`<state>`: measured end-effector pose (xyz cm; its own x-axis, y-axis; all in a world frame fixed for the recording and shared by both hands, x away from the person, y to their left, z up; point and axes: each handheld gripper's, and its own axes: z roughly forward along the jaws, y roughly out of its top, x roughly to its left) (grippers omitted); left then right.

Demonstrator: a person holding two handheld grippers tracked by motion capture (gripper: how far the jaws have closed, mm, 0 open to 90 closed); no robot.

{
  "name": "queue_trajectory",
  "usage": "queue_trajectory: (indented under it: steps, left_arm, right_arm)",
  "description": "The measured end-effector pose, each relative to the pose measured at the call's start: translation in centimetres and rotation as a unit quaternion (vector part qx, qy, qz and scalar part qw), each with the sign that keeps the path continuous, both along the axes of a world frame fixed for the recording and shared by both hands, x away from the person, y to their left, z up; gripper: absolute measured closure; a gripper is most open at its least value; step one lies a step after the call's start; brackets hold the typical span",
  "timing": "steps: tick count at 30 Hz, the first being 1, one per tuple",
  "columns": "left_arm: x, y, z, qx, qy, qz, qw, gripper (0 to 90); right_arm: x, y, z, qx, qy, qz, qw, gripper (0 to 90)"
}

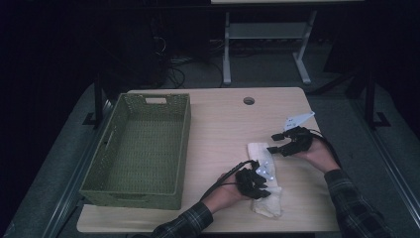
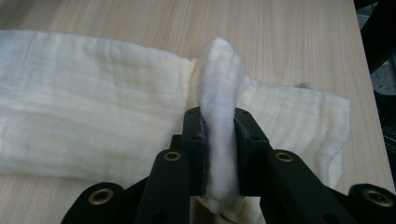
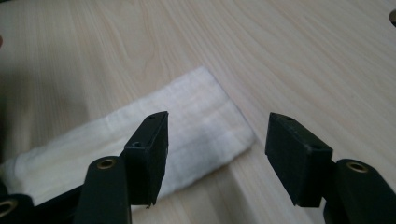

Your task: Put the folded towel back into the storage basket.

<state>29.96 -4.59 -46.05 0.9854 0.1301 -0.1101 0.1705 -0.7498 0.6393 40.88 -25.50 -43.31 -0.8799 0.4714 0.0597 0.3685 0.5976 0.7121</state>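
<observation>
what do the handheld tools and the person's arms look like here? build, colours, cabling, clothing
Both tools, left and right, are black linkage frames with brass-coloured pivot rivets and flat rectangular black pads. A black cable trails from the left one; the right carries a pale three-cornered plate. Dark plaid sleeves cover both forearms.

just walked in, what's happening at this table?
A person works a folded white cloth on the wooden table with two handheld grippers. The left gripper is shut on a pinched-up fold of the cloth. The right gripper hovers open above the cloth's far end, holding nothing. A green woven basket sits empty to the left.
</observation>
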Motion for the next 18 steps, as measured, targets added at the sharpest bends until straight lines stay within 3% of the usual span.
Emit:
queue_trajectory:
  steps: [10, 18]
  left_arm:
    - [0.0, 0.0, 0.0, 0.001, 0.004, 0.003, 1.0000, 76.3]
    - [0.1, 0.0, 0.1, 0.002, 0.001, 0.000, 1.0000, 76.3]
  right_arm:
    - [2.6, 2.5, -0.4, 0.000, 0.016, 0.035, 0.9993, 34.9]
    - [3.9, 4.4, -2.0, -0.033, 0.019, 0.070, 0.9968, 34.9]
